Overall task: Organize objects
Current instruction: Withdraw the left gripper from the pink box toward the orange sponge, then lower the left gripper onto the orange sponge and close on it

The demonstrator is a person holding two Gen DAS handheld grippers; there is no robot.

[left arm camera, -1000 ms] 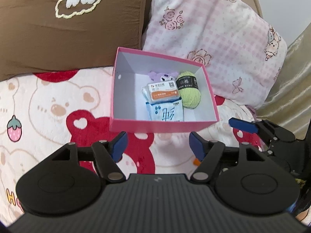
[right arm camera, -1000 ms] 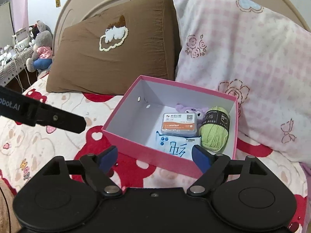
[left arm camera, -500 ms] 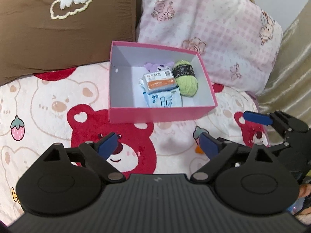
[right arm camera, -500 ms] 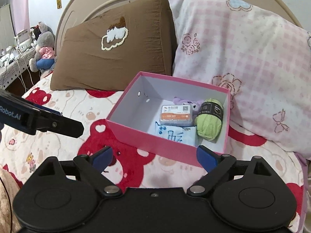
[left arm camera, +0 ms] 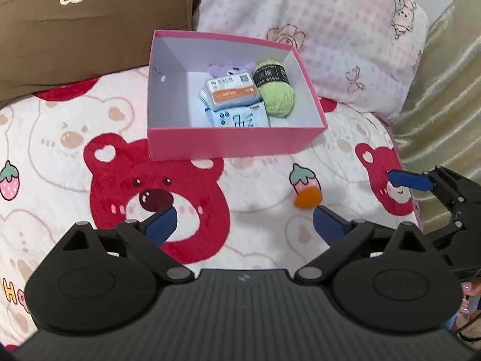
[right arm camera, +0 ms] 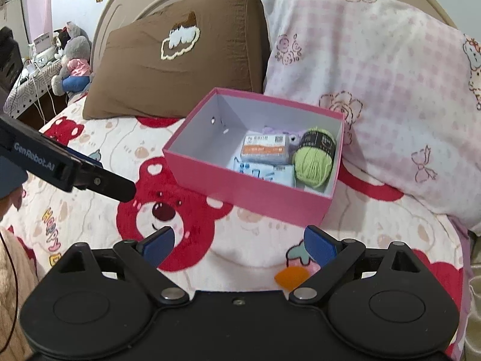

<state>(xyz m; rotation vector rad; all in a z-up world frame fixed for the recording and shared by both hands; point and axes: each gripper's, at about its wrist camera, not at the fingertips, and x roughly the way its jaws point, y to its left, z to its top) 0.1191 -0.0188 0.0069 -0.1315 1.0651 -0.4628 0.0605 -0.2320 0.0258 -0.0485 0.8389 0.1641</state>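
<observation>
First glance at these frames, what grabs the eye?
The pink box on the bear-print bedspread, in front of a brown pillow and a pink checked pillow. The box holds a green yarn ball beside stacked packets. Both grippers are open and hold nothing.

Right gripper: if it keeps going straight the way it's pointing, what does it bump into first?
Probably the bedspread. The right gripper points down at the blanket just short of the pink box, open and empty. If it is aimed a bit higher than it looks, it would meet the box's near wall instead.
</observation>
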